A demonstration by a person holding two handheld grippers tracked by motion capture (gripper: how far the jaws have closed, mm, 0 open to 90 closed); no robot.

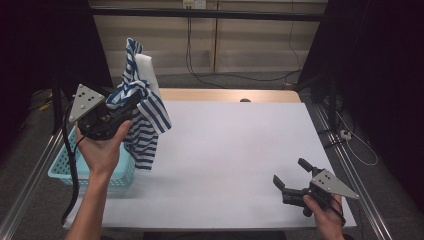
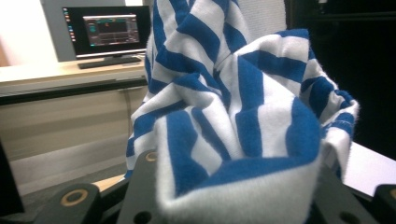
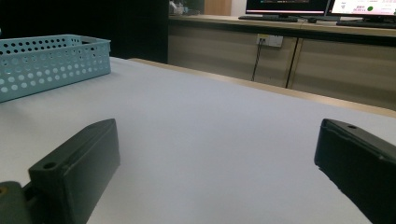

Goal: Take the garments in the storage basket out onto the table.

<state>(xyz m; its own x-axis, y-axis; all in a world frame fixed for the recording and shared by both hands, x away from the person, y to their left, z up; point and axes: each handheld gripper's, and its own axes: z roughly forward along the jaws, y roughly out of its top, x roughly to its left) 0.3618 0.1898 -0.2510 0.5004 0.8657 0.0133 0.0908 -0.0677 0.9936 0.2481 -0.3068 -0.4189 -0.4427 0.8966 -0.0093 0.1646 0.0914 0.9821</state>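
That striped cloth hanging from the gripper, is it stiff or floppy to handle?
Probably floppy: the striped cloth bunches in folds at the left gripper and droops over the basket. It looks light, since one pinch carries it. Likely not slippery; its knit looks soft and fuzzy.

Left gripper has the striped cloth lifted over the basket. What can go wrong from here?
1. The left gripper pinches only a bunch of the striped cloth; the hanging rest may slip free.
2. Its tail hangs by the basket rim and could snag it.
3. The right gripper rests open and apart, giving no support.
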